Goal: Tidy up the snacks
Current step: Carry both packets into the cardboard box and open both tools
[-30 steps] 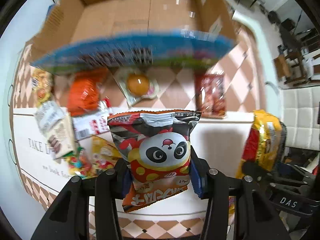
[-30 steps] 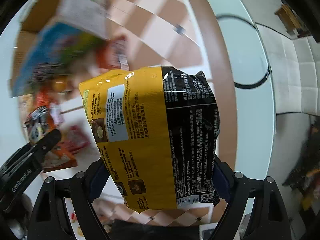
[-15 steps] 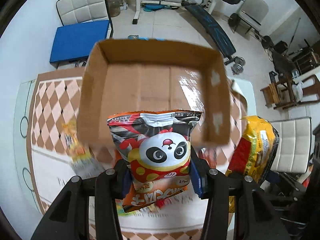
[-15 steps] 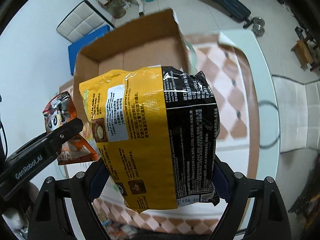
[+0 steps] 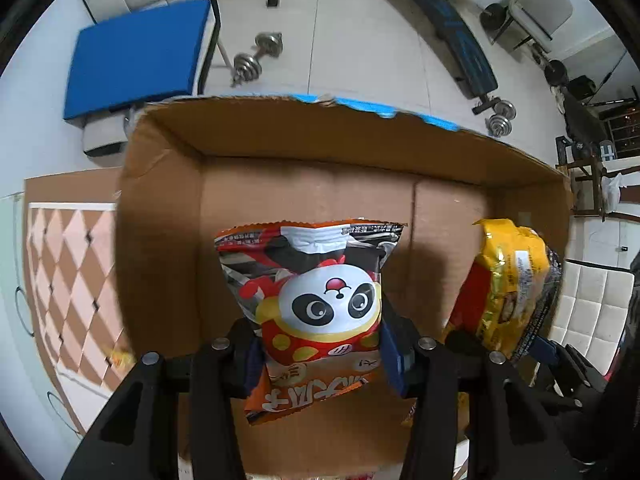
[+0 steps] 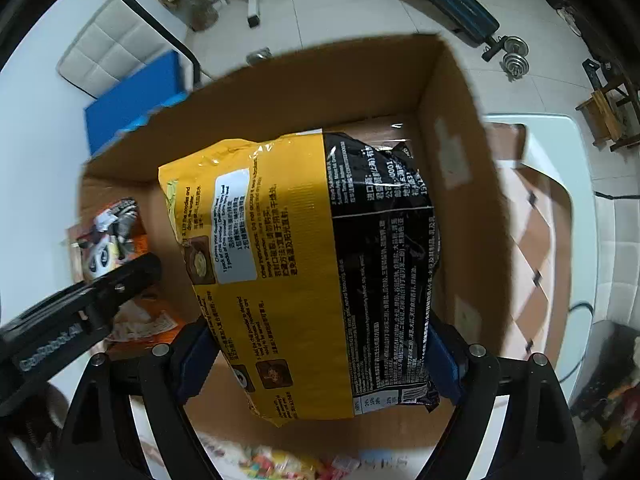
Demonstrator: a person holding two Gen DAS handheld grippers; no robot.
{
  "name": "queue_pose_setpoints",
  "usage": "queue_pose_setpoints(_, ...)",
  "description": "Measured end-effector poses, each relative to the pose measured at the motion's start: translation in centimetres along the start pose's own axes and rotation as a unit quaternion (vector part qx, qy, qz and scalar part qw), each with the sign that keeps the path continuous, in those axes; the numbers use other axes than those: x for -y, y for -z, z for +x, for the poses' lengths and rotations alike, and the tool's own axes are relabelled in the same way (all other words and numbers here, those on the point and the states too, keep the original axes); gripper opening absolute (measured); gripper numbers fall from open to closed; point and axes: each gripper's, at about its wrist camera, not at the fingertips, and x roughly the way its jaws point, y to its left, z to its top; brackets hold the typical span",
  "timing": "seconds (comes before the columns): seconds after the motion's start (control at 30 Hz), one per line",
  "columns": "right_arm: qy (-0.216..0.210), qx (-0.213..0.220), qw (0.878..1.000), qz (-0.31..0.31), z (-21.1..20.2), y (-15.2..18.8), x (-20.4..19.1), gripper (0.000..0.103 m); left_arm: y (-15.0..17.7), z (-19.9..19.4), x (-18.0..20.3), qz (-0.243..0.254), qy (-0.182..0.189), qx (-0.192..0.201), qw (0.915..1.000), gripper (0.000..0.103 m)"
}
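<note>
My left gripper (image 5: 320, 356) is shut on an orange panda snack bag (image 5: 316, 304) and holds it over the open cardboard box (image 5: 160, 240). My right gripper (image 6: 320, 352) is shut on a large yellow and black noodle pack (image 6: 320, 264), also held over the box (image 6: 452, 128). The noodle pack shows at the right in the left wrist view (image 5: 508, 292). The panda bag (image 6: 108, 236) and the left gripper's finger (image 6: 100, 296) show at the left in the right wrist view. The box floor that I can see is bare.
The box stands on a table with a brown and pink diamond cloth (image 5: 68, 272). Loose colourful snacks (image 6: 276, 464) lie near the box's front edge. Beyond the table are a blue padded chair (image 5: 132, 56), dumbbells (image 5: 256, 56) and a weight bench (image 5: 452, 28).
Both grippers have moved forward from above the loose snacks to over the box, each still holding its pack. The box now fills both views.
</note>
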Motion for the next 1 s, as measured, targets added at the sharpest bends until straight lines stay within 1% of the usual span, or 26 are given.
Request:
queue_pose_setpoints(0.13,0.017,-0.013,1.0,-0.005,2.2,-0.3,-0.4,0.09,-1.4,2.2,-0.2,0.003,0.007,-0.015,0.9999,0.045)
queue_pose_setpoints(0.2,0.022,-0.017,1.0,-0.004,2.7,0.2,-0.7,0.09,-1.8,3.0,-0.2,0.005,0.011,-0.02,0.9997,0.045)
queue_pose_setpoints(0.27,0.021,-0.02,1.0,-0.003,3.1,0.4,-1.0,0.09,-2.1,3.3,0.1,0.011,0.014,-0.016,0.9997,0.046)
queue_pose_setpoints(0.3,0.02,-0.022,1.0,-0.001,2.8,-0.1,-1.8,0.09,-2.3,3.4,0.3,0.011,0.014,-0.019,0.9997,0.047)
queue_pose_setpoints(0.33,0.017,-0.024,1.0,0.003,2.9,0.2,-1.7,0.09,-2.3,3.4,0.4,0.011,0.015,-0.022,0.9996,0.047)
queue_pose_setpoints(0.4,0.015,-0.029,0.999,0.0,3.2,-0.6,-1.4,0.091,-2.3,3.5,0.6,0.013,0.02,-0.026,0.9994,0.047)
queue_pose_setpoints(0.47,0.024,-0.031,0.999,-0.01,3.2,-0.4,-1.5,0.091,-2.2,3.3,0.9,0.022,0.015,-0.021,0.9994,0.047)
queue_pose_setpoints(0.53,0.036,-0.028,0.999,-0.019,2.9,-0.1,-1.7,0.092,-2.2,3.0,1.0,0.028,0.007,-0.012,0.9995,0.06)
queue_pose_setpoints(0.57,0.037,-0.026,0.999,-0.021,2.6,0.0,-2.1,0.093,-2.1,2.8,0.9,0.03,0.008,-0.009,0.9995,0.077)
queue_pose_setpoints(0.6,0.034,-0.025,0.999,-0.023,2.3,0.6,-2.3,0.093,-1.9,2.4,0.9,0.03,0.01,-0.006,0.9995,0.085)
queue_pose_setpoints(0.63,0.032,-0.023,0.999,-0.025,1.9,1.1,-2.4,0.096,-1.9,2.2,0.9,0.03,0.01,-0.003,0.9995,0.086)
queue_pose_setpoints(0.7,0.033,-0.02,0.999,-0.029,1.2,1.9,-2.6,0.097,-1.7,1.5,0.8,0.03,0.01,0.006,0.9995,0.086)
queue_pose_setpoints(0.77,0.043,-0.01,0.998,-0.037,0.0,3.2,-3.0,0.1,-1.2,0.8,0.9,0.031,0.012,0.012,0.9994,0.086)
queue_pose_setpoints(0.87,0.047,0.004,0.998,-0.045,-2.1,5.6,-3.5,0.1,-0.4,-0.3,1.0,0.036,0.01,0.024,0.999,0.086)
queue_pose_setpoints(1.0,0.05,0.029,0.997,-0.054,-4.9,9.2,-3.3,0.1,1.7,-2.7,1.2,0.049,0.005,0.057,0.9971,0.086)
